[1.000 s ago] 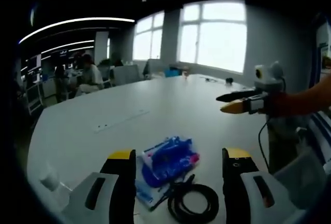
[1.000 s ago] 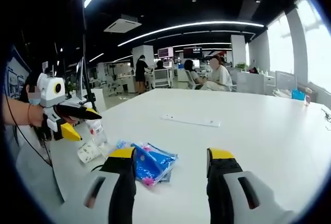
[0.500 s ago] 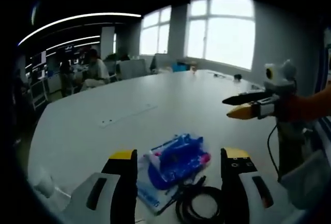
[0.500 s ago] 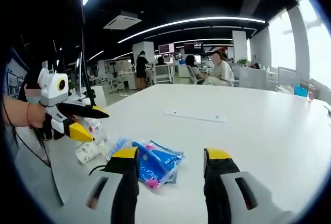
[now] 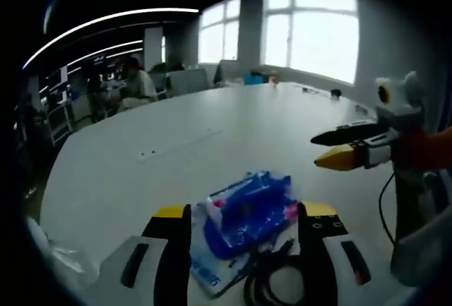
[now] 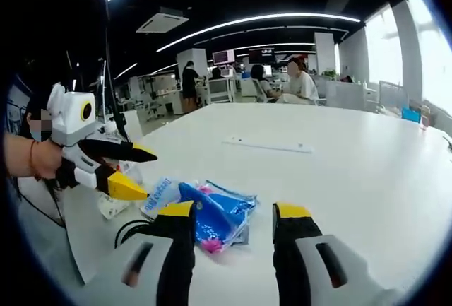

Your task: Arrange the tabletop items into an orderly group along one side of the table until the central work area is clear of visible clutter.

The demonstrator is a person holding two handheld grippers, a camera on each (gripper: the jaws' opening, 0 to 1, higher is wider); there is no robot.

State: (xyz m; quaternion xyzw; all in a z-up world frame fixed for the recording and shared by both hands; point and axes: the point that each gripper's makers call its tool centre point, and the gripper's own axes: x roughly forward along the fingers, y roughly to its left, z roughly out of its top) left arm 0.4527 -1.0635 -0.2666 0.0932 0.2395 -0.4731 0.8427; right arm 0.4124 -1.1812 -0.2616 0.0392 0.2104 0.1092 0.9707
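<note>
The step in hand looks like the approach to a first pick: nothing is gathered yet, and the clutter sits in a small heap near the table's [image 6: 367, 179] near edge. Taking the blue packet [image 5: 247, 210] as landmark and going left to right in the left gripper view, a crumpled clear plastic thing [image 5: 67, 260] lies well to its left at the table edge, the left gripper [image 5: 244, 232] frames the packet between its spread jaws, holding nothing and not clearly touching it, a coiled black cable [image 5: 272, 285] lies just beside the packet on its near side, and the right gripper [image 5: 337, 149] hovers well to its right above the table, jaws parted and empty. In the right gripper view the packet [image 6: 219, 214] also lies between that gripper's own open jaws. The next move probably calls for one claw to lower and close on the packet without snagging the cable.
</note>
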